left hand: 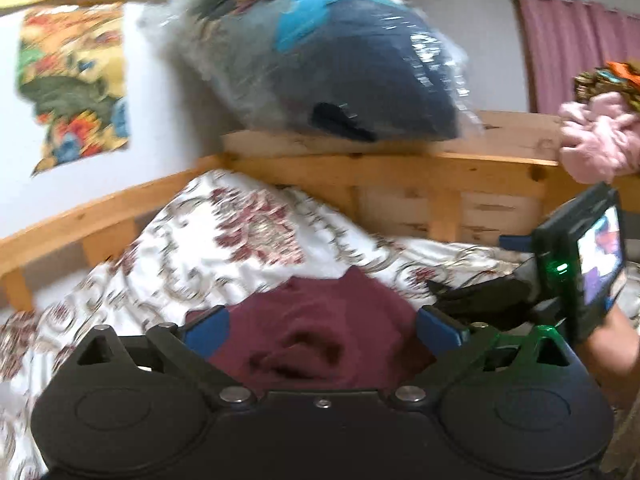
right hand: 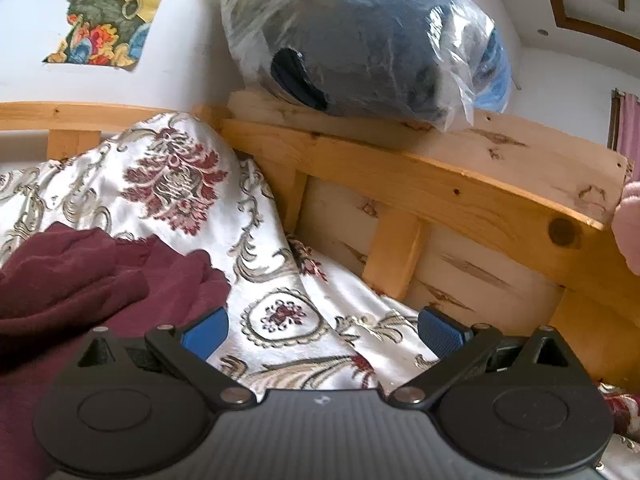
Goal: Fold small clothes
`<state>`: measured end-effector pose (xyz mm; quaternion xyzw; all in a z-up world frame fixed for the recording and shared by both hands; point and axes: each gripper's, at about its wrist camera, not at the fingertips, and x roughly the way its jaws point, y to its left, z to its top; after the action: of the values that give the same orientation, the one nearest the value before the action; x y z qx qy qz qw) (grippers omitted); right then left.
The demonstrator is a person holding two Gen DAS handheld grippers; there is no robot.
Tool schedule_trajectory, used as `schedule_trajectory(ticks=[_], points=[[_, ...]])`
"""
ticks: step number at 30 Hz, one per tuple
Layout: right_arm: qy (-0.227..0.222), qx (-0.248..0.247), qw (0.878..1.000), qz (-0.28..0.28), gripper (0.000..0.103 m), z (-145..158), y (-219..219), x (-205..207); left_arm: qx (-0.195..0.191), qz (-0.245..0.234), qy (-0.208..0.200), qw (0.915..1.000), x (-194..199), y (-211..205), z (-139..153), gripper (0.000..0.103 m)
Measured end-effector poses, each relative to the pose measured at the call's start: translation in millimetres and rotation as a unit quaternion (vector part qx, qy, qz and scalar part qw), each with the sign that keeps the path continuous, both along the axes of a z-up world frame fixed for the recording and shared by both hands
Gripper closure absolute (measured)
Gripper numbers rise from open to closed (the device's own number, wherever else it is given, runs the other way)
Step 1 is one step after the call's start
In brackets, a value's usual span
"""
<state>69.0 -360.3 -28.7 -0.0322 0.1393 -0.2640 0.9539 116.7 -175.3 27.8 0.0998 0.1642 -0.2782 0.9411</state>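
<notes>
Both tongs we hold gape wide: left tongs (left hand: 322, 330) straddle the crumpled maroon garment (left hand: 320, 328) without pinching it, right tongs (right hand: 322, 330) over the floral bedspread (right hand: 280, 320)

Bedroom corner, pine bed frame against white wall.
Pine headboard (right hand: 440, 184) carries a plastic-wrapped dark bundle (right hand: 360, 40); floral bedspread (right hand: 180, 184) beneath. Colourful poster (right hand: 104, 16) on white wall (right hand: 192, 60); pink curtain (left hand: 580, 48) at right.
</notes>
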Motion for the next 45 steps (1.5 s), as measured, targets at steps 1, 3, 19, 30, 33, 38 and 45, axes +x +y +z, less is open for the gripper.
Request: schedule_trajectory(ticks=[1, 3, 19, 30, 33, 38, 45], points=[[-0.003, 0.001, 1.000, 0.003, 0.000, 0, 1, 0, 0.000, 0.010, 0.008, 0.9999, 2, 5, -2, 0.001], [-0.011, 0.006, 1.000, 0.009, 0.000, 0, 1, 2, 0.005, 0.029, 0.025, 0.9992, 6, 13, -10, 0.001], [-0.095, 0.188, 0.940, 0.268, 0.000, 18, -3, 35, 0.102, 0.014, 0.038, 0.9940, 4, 12, -54, 0.008], [-0.002, 0.237, 0.932, 0.274, 0.022, -1, 13, 57, 0.136, 0.022, 0.053, 0.9891, 11, 16, -64, 0.056], [0.012, 0.271, 0.921, 0.280, 0.020, -2, 8, 65, 0.141, 0.019, 0.044, 0.9888, 9, 16, -64, 0.067], [0.009, 0.296, 0.913, 0.282, 0.019, 2, -1, 82, 0.150, 0.011, 0.029, 0.9883, 2, 12, -66, 0.077], [0.020, 0.270, 0.928, 0.257, 0.084, 1, 2, 87, 0.183, -0.007, -0.003, 0.9831, -13, 0, -72, 0.079]])
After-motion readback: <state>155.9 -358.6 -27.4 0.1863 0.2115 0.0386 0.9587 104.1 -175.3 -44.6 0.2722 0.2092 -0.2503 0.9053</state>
